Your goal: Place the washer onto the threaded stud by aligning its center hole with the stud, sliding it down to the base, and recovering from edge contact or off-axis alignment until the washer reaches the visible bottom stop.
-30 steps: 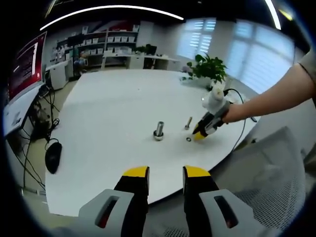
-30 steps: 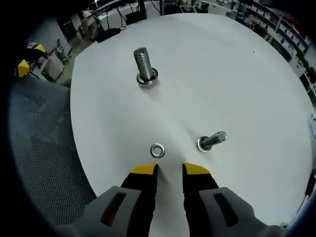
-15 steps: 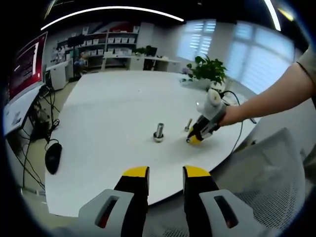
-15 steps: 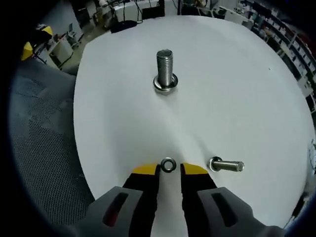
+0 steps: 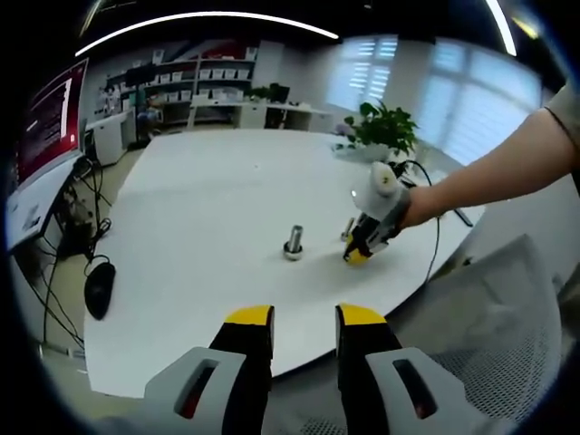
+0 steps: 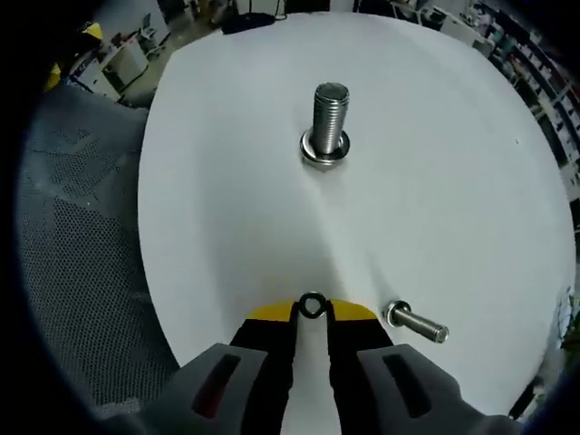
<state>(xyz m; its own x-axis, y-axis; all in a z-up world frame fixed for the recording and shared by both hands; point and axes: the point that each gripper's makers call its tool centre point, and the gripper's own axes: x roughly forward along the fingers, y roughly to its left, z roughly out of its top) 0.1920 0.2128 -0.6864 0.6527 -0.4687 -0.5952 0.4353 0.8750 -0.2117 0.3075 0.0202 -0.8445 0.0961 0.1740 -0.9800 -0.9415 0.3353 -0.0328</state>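
Washer (image 6: 312,305) on white table (image 6: 227,181), pinched by right claw (image 6: 312,313).
Upright stud (image 6: 330,122) beyond (loose bolt (image 6: 415,323) alongside); left claw (image 5: 304,317) spread, holding nothing.

The right hand-held gripper (image 6: 311,312) pinches the washer (image 6: 312,304) on the white table (image 6: 227,181), short of the upright stud (image 6: 330,120).

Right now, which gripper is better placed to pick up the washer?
The right gripper: the washer lies between its jaws, near the upright stud. The left gripper hangs off the table, far away.
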